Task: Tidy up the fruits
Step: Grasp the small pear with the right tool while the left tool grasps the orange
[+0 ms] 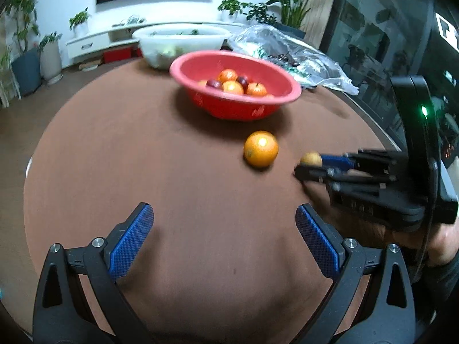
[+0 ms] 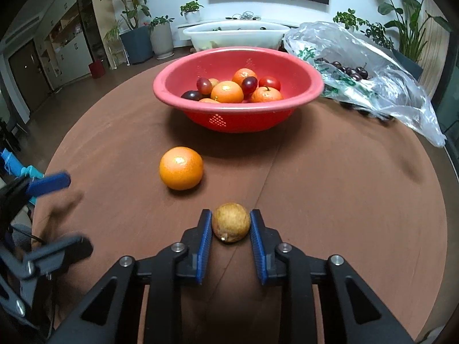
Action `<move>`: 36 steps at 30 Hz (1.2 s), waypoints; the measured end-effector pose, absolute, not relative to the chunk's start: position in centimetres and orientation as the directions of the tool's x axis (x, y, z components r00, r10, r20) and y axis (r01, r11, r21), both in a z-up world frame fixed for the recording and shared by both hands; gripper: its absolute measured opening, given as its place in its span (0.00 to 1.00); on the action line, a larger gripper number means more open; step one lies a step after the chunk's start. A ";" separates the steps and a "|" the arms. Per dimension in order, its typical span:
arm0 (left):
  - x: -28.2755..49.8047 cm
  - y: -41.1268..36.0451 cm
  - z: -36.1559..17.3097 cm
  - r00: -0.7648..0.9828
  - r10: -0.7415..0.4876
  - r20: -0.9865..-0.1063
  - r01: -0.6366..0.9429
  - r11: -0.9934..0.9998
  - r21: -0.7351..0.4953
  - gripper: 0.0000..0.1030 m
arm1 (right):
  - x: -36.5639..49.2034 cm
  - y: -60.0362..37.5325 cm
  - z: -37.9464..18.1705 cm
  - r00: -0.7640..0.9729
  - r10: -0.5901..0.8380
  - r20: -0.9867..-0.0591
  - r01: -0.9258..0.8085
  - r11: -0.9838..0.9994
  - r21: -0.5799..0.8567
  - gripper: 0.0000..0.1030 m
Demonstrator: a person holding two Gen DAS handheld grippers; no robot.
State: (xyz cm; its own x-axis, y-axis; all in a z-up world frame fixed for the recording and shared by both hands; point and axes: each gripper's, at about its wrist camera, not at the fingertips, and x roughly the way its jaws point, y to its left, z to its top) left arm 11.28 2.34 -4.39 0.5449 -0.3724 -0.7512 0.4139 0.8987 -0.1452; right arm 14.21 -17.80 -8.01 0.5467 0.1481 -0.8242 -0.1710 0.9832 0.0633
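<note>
On table: one orange; right claw clamps one brownish fruit, maybe longan; left claw apart

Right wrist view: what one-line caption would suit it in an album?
Right gripper shut on a small brown fruit, with a loose orange and red fruit bowl beyond.

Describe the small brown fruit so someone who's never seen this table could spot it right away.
Start at the red bowl on the brown table. Nearer than it lies a loose orange; nearer still, the right gripper pinches the brown fruit. It is smaller, duller and rougher-skinned than the orange.
</note>
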 end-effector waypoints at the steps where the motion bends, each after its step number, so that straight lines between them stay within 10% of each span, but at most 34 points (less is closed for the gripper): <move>1: 12.0 1.7 -4.0 0.549 -0.368 -0.751 0.428 0.895 -0.126 0.97 | 14.1 -18.0 -7.9 0.547 0.150 -0.823 -0.167 0.984 0.068 0.28; 15: 18.7 -5.0 -5.5 0.462 -0.304 -0.833 0.576 0.817 0.021 0.95 | 13.3 -19.2 -8.1 0.532 0.164 -0.831 -0.150 0.984 0.098 0.28; 29: 19.8 -7.2 -6.8 0.408 -0.321 -0.854 0.622 0.783 0.003 0.44 | 13.1 -19.4 -8.1 0.536 0.169 -0.827 -0.150 0.983 0.104 0.28; 36: 19.6 -7.6 -7.2 0.391 -0.338 -0.856 0.639 0.769 -0.012 0.34 | 13.1 -19.3 -8.1 0.538 0.165 -0.827 -0.151 0.984 0.098 0.28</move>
State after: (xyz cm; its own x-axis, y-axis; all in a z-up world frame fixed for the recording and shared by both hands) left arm 19.64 -7.56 -7.22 0.3909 -0.3381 -0.8561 0.6389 0.7692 -0.0120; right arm 13.11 -19.33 -8.14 0.5377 0.1655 -0.8268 -0.1514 0.9836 0.0984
